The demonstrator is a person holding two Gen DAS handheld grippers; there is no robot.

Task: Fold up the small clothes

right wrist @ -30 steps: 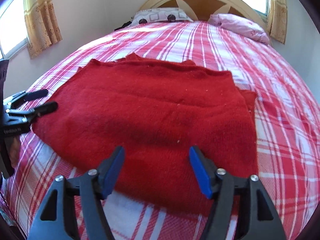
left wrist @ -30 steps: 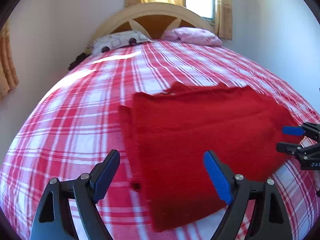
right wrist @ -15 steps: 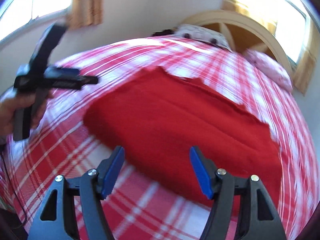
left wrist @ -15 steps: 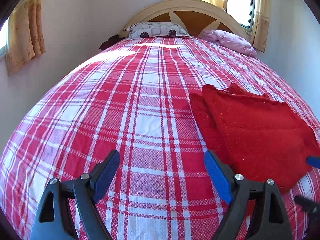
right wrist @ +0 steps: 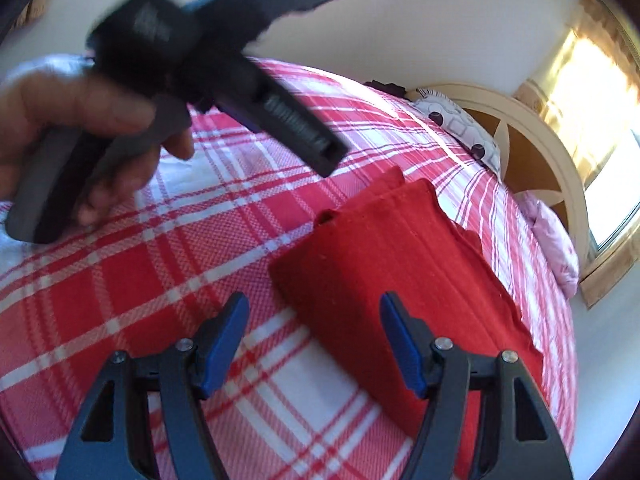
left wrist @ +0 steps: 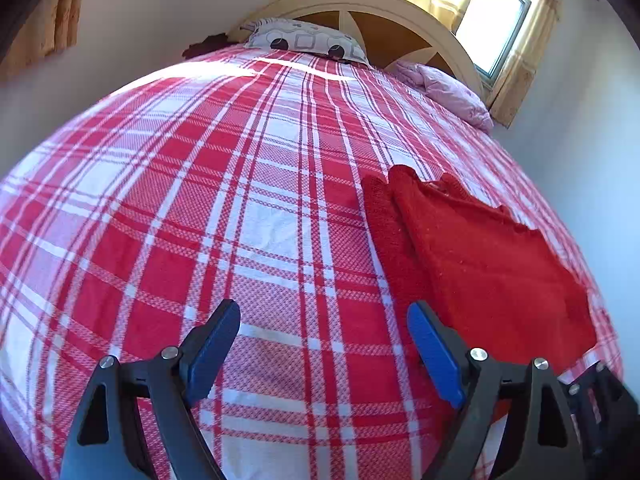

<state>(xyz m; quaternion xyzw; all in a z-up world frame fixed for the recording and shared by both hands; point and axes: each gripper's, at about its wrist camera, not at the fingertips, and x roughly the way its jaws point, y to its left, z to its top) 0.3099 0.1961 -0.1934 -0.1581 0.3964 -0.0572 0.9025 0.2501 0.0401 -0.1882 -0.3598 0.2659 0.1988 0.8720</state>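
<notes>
While both claws gape empty, left gripper [left wrist: 324, 350] beside and right gripper [right wrist: 314, 338] over the folded red garment [right wrist: 404, 292] on the bed [left wrist: 248, 208], a shallow pinch risks undoing layers.

Daylight floods in through your window [left wrist: 498, 26], blowing it out to white glare and laying a bright patch across the far end of the bed [left wrist: 224, 68]. Both views bulge strongly, with dark corners. In your right view the hand [right wrist: 76, 136] and its tool are smeared with motion blur.
</notes>
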